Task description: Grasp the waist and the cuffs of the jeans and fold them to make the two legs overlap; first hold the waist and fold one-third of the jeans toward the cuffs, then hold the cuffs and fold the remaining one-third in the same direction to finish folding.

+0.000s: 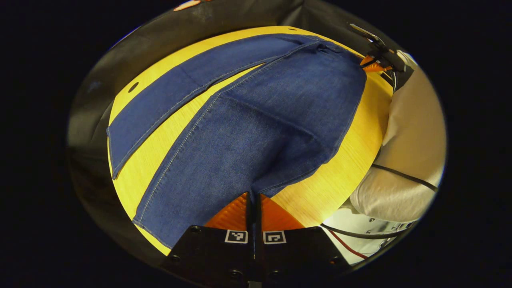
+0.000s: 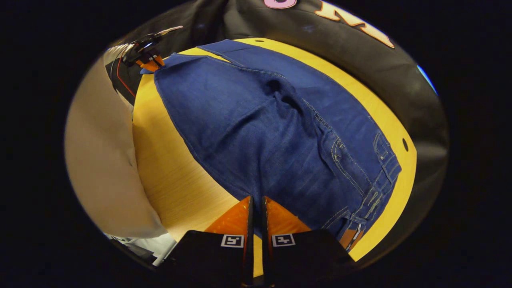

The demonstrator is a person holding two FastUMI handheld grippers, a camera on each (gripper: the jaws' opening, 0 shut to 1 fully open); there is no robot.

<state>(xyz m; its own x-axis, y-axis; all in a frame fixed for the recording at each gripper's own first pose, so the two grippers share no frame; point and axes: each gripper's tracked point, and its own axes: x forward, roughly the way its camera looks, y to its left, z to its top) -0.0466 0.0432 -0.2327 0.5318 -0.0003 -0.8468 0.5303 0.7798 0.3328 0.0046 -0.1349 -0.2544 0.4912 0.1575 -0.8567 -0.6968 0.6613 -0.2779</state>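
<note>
Blue jeans [image 1: 256,128] lie spread on a yellow wooden table [image 1: 352,160]. At the bottom of the left gripper view, my left gripper [image 1: 254,195] is shut on the hem of the near leg, which rises off the table. The far leg [image 1: 168,108] lies flat, parted from the near one by a strip of table. My right gripper [image 2: 256,199] is shut on the near edge of the jeans [image 2: 272,136] at the waist end, close to the pocket and belt loops [image 2: 372,192]. Farther off, each view shows the other gripper pinching the denim: the right gripper [image 1: 374,65] and the left gripper [image 2: 149,62].
A person's light-coloured clothing [image 1: 408,160] stands close along the near table edge, also in the right gripper view as pale cloth [image 2: 100,152]. Cables [image 1: 400,174] hang there. The table has a small hole [image 2: 405,145] near its far rim. Black booth cloth [image 2: 360,52] rings the table.
</note>
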